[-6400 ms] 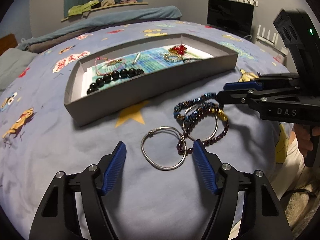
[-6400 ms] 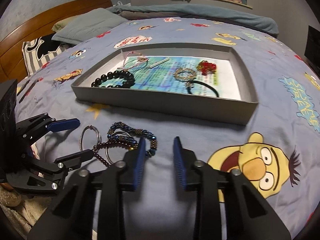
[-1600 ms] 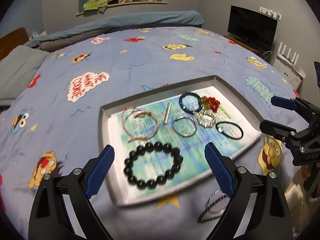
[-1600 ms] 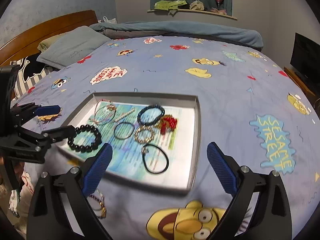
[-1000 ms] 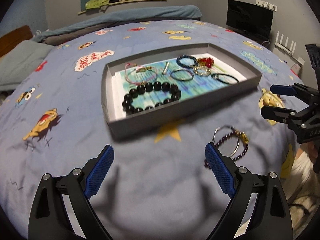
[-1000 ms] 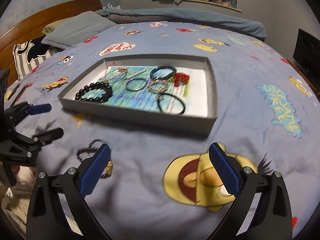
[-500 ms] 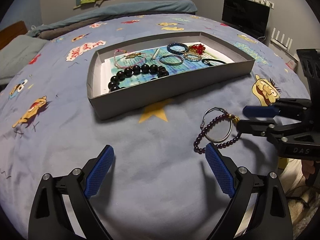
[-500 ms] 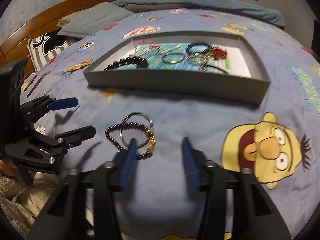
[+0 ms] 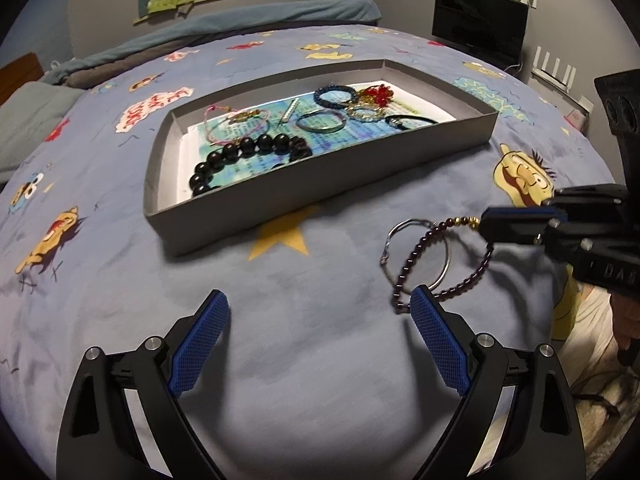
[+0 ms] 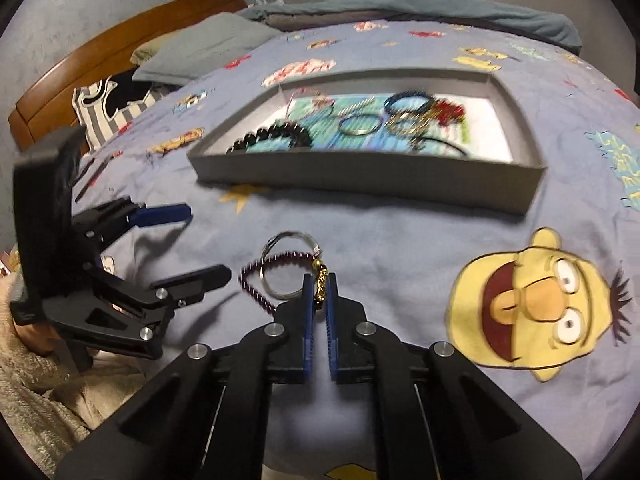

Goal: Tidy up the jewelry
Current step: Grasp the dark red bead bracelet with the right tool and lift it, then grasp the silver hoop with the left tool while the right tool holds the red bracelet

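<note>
A dark red bead bracelet with gold beads lies on the blue bedspread in front of the grey tray, looped over a silver ring. My right gripper has its jaws closing, and the blue pads pinch the bracelet's gold bead section. In the left wrist view the right gripper reaches in from the right onto those beads. My left gripper is open and holds nothing, its right finger next to the bracelet's near end. The tray holds several bracelets and rings.
A black bead bracelet lies at the tray's near left. A pillow and wooden headboard are at the far left, and a dark screen stands beyond the bed. A person's hand holds the right gripper at the bed's edge.
The right gripper went from wide open to shut on the bracelet's gold beads. Both grippers came down near the bedspread. The blue bead bracelet and one silver ring now lie in the tray.
</note>
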The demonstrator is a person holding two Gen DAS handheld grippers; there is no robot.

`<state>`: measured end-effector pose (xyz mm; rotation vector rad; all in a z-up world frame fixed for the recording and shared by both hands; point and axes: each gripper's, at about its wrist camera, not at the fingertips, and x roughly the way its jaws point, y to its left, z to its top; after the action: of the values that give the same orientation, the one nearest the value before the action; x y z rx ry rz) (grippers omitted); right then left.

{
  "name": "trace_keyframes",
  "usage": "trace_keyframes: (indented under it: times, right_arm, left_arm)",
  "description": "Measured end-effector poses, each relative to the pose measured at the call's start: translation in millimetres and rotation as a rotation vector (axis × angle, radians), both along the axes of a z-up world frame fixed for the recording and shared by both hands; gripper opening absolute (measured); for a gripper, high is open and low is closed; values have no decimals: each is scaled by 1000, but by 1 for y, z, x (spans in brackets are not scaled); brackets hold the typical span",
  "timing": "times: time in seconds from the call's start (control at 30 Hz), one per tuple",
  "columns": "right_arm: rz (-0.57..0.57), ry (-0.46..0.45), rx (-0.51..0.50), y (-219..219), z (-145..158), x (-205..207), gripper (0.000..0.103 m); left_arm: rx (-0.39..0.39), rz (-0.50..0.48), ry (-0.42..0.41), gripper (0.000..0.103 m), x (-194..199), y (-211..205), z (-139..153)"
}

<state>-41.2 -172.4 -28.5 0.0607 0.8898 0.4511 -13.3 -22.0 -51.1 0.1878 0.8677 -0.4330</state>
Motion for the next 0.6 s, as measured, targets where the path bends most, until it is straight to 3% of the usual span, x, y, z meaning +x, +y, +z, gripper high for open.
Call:
trace_keyframes:
  times: [0.07,0.1,0.27,0.4,0.47,0.6]
  right_arm:
    - [-42,-19,-5,-12,5,1,5]
    - [-62,-28,-14,-16,6,1,0]
    - [-160,-38,-56,-46,6,6,0]
    - [-112,39,-14,-45,-3,10,0]
    - [-86,39,-18,-37,-4,8,3]
    - [-46,44,-13,-21,-9,9,20]
  left_arm:
    - [-7,-9,-1,92,1,-3,0]
    - [-14,-17,1,92,2,-6,0]
    - [-21,-52,15,92,3,-20,-7]
    - [1,-66,9,91,3,-29,-11]
    - [-3,-67,8,91,3,-30,-9]
    - [-9,-61,10,91,3,-28,-8]
